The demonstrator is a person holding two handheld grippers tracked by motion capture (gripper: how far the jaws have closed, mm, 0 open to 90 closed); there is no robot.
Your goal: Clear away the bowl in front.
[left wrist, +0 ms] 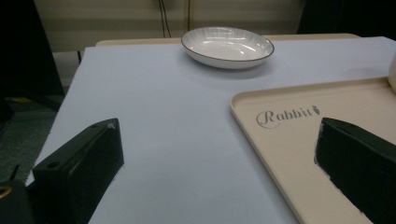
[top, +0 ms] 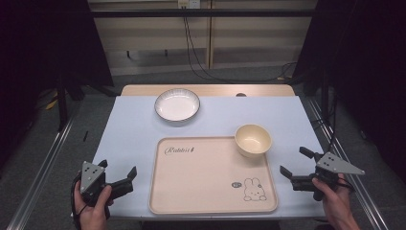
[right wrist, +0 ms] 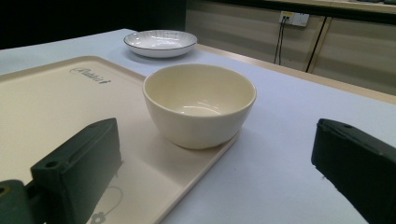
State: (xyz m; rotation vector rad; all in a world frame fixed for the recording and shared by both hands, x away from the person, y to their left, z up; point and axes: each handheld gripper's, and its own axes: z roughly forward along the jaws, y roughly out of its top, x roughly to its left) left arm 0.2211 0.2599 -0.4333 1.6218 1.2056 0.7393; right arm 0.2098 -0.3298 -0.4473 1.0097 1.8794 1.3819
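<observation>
While both grippers, left (top: 116, 174) and right (top: 295, 162), are hovering spread and empty, the bowl (top: 253, 139) is sitting in the tray's (top: 201, 191) far right corner; right one should be straddling its rim squarely.

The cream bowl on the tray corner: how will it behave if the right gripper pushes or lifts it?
The cream bowl looks rigid and glossy, so probably slippery between jaws. Its narrow base sits at the tray corner, so a push may tip it over the rim. Likely breakable if dropped.
</observation>
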